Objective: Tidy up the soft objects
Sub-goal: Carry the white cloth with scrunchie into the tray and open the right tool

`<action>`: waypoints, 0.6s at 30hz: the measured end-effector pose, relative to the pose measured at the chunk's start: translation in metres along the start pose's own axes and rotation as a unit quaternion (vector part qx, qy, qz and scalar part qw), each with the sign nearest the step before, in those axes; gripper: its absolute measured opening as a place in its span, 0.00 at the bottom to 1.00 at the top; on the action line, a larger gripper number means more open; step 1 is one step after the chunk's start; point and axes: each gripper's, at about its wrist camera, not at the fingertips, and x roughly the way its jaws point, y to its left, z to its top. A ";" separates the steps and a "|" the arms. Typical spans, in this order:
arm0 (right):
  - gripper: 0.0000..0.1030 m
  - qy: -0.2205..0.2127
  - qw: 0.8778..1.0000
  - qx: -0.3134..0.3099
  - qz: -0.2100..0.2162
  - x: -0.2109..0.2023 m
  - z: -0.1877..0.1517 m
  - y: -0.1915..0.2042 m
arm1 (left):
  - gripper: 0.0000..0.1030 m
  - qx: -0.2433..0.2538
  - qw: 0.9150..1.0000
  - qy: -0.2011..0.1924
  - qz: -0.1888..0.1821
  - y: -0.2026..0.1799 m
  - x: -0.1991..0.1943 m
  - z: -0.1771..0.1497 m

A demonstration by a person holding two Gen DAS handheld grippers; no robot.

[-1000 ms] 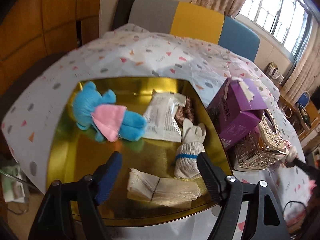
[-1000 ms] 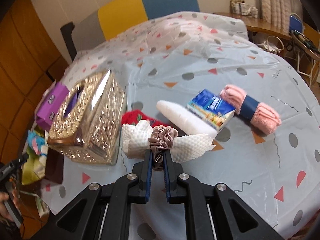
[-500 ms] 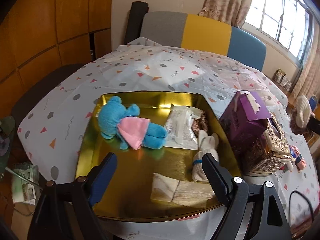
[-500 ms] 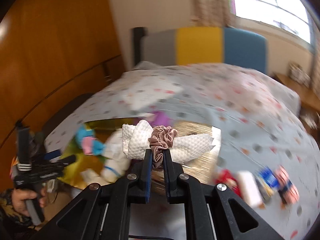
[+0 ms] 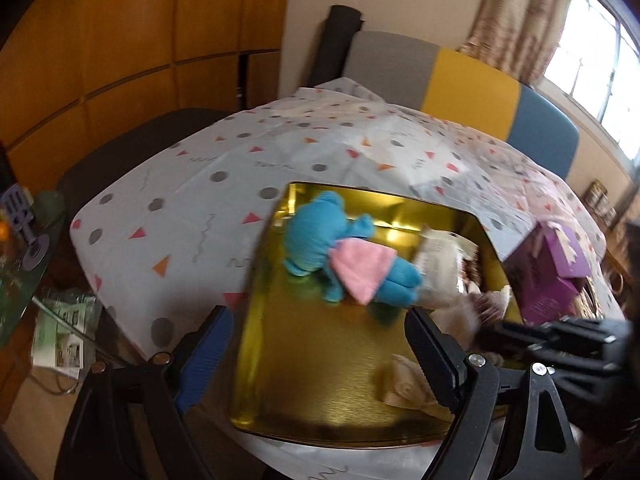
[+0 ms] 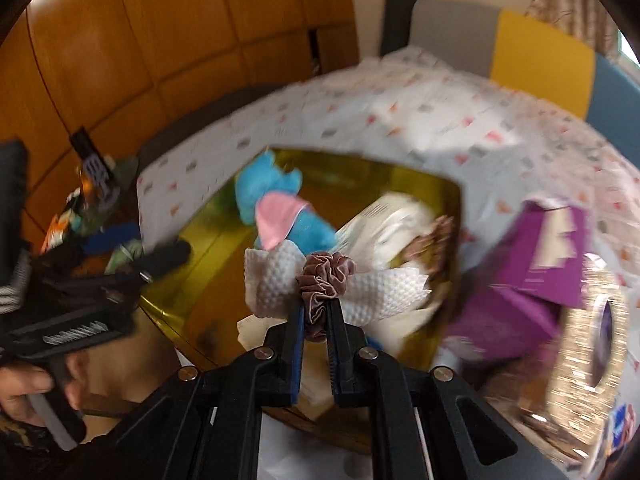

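Two grippers hung over the gold tray (image 5: 320, 392); the right gripper (image 6: 316, 316) was clamped on a brown scrunchie (image 6: 325, 276) wrapped round a white cloth (image 6: 280, 280), above the tray's near edge; the left gripper (image 5: 316, 344) had just been opening and stood wide with nothing between its jaws; a blue toy (image 5: 320, 240) lay at the tray's far left; a purple box (image 5: 548, 268) stood right of the tray.

purple box (image 5: 548, 276) right of the fingers, on patterned tablecloth (image 5: 200, 216) | ornate metallic tissue box (image 6: 588, 344) further right | grey-yellow-blue chair (image 5: 472, 84) far ahead | wood panelling (image 5: 120, 40) left | papers (image 5: 60, 332) on floor, lower left
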 end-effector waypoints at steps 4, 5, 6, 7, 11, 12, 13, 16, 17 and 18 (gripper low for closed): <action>0.16 0.060 0.998 0.018 0.018 0.041 -0.002 0.000 | 0.86 -0.010 1.000 0.000 -0.001 0.010 0.000 -0.001; 0.18 0.064 0.998 0.023 0.012 0.046 -0.005 -0.001 | 0.86 -0.006 1.000 -0.001 0.000 0.009 -0.001 -0.002; 0.19 0.066 0.997 0.030 0.010 0.049 -0.007 -0.003 | 0.86 -0.003 1.000 -0.002 0.000 0.008 -0.001 -0.003; 0.21 0.068 0.997 0.037 0.011 0.050 -0.009 -0.005 | 0.86 -0.001 1.000 -0.001 -0.001 0.007 0.000 -0.003; 0.34 0.045 0.998 0.049 0.018 0.036 -0.016 -0.009 | 0.86 0.003 1.000 0.001 -0.011 0.002 0.001 -0.003; 0.37 0.036 0.998 0.051 0.019 0.029 -0.017 -0.011 | 0.86 0.006 1.000 0.001 -0.014 -0.001 0.000 -0.003; 0.38 0.026 0.998 0.053 0.020 0.020 -0.018 -0.013 | 0.86 0.010 1.000 0.000 -0.016 -0.004 -0.001 -0.003; 0.39 -0.004 0.998 0.057 0.009 -0.004 -0.018 -0.018 | 0.86 0.022 1.000 -0.002 -0.017 -0.012 -0.003 -0.003; 0.39 -0.013 0.998 0.058 0.001 -0.010 -0.018 -0.020 | 0.86 0.024 1.000 -0.002 -0.019 -0.014 -0.004 -0.004; 0.39 -0.023 0.998 0.059 -0.005 -0.017 -0.019 -0.021 | 0.86 0.026 0.999 -0.003 -0.022 -0.017 -0.005 -0.004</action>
